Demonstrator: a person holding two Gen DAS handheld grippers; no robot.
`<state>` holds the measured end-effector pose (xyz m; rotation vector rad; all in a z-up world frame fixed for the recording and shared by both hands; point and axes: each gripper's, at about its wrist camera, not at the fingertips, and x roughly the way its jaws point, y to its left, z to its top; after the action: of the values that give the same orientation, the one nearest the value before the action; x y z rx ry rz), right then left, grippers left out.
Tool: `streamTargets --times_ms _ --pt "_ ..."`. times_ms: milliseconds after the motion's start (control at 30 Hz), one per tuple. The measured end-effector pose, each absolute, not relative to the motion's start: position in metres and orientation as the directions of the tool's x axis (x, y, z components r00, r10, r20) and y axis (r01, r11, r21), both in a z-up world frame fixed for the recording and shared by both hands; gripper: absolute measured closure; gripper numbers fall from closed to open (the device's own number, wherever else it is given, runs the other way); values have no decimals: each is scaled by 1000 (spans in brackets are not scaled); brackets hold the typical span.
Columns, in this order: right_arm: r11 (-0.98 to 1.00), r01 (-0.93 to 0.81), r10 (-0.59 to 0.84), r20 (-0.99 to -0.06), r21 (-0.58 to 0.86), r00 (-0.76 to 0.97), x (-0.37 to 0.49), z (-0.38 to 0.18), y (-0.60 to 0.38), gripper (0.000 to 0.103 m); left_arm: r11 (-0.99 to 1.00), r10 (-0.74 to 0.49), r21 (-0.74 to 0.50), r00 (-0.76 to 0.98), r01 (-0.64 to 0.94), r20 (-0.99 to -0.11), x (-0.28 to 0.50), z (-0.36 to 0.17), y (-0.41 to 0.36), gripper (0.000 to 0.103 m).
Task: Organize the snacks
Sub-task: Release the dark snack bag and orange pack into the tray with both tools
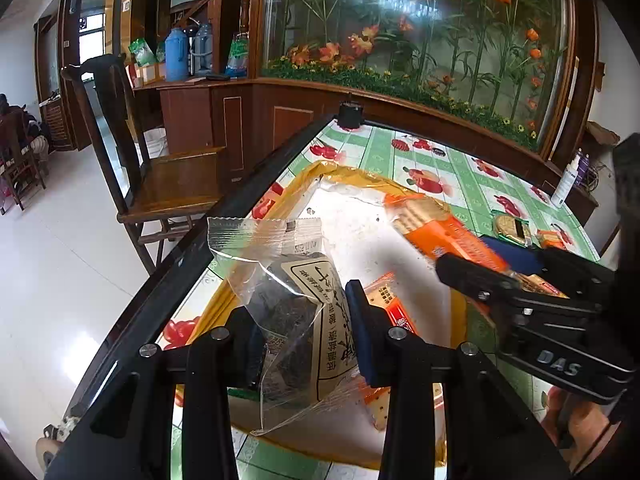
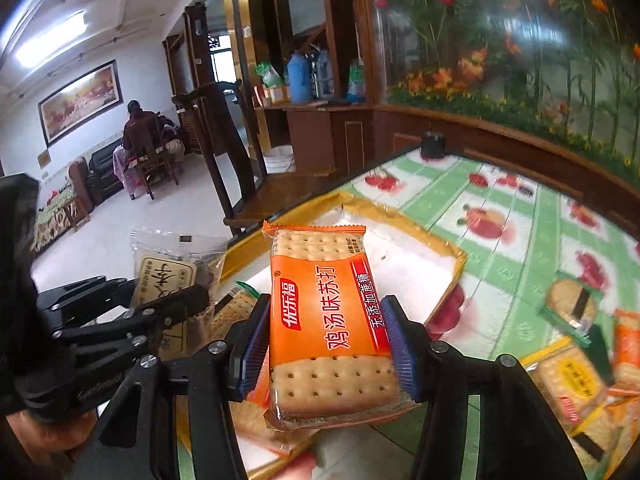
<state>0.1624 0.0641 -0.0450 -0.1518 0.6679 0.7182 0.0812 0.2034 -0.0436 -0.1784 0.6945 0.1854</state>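
Both claws carry a snack above the gold-rimmed tray (image 1: 304, 176), which lies on the desk (image 1: 460, 164) with its fruit-print cloth. The left claw (image 1: 308, 332) is clamped on a clear-wrapped dark snack packet (image 1: 296, 312), held by its body with the crimped end standing free above the tray's near-left part. The right claw (image 2: 324, 344) is clamped on an orange soda cracker packet (image 2: 324, 320), its blue pads (image 2: 256, 344) pressing the packet's two long edges; in the left wrist view the packet hangs over the tray's right side. Other cracker packets (image 1: 388, 304) already lie in the tray below the claws. More unsorted snacks, including a round biscuit in a green wrapper (image 2: 572, 304), rest on the desk to the right of the tray. Risks from here, as a judgement: the two claws work close together over the tray, so a converging path can knock one against the other and shake a packet loose. The clear wrapper is slick and slack, so the dark snack can slide or rotate in the grip. Excess squeeze on the cracker packet's edges can break the crackers. A release near the tray's rim can leave a packet tipped on the rim or off on the desk.
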Motion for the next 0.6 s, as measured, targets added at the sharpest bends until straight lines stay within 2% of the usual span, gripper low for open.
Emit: streamTargets --times_ms 233,600 --pt "751 -646 561 -644 133 520 182 -67 74 48 967 124 -84 738 -239 -664 86 -51 209 68" --pt "754 -646 544 -665 120 511 193 -76 88 48 964 153 -59 720 -260 -677 92 -56 213 68"
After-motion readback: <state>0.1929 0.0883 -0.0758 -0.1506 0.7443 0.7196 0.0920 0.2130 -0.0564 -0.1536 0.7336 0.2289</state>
